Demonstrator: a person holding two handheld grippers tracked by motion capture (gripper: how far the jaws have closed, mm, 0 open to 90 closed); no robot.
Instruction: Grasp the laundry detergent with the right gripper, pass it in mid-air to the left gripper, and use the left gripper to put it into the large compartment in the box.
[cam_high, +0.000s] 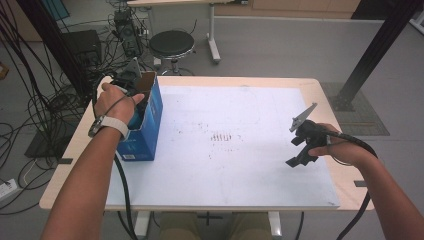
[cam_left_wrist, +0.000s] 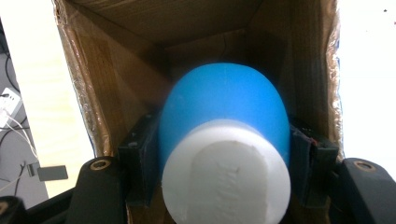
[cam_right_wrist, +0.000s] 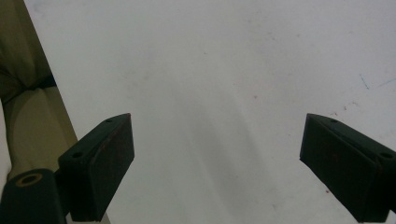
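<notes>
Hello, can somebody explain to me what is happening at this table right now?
A person works at a table with a tool in each hand. The left tool is inside the open blue cardboard box at the table's left side, shut on a blue and white rounded object, with the jaws pressing on both its sides. The right tool is open and holds nothing, above the white sheet near the table's right side.

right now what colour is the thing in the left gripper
Blue, with a white end, the object shows best in the left gripper view, inside the cardboard box.
</notes>
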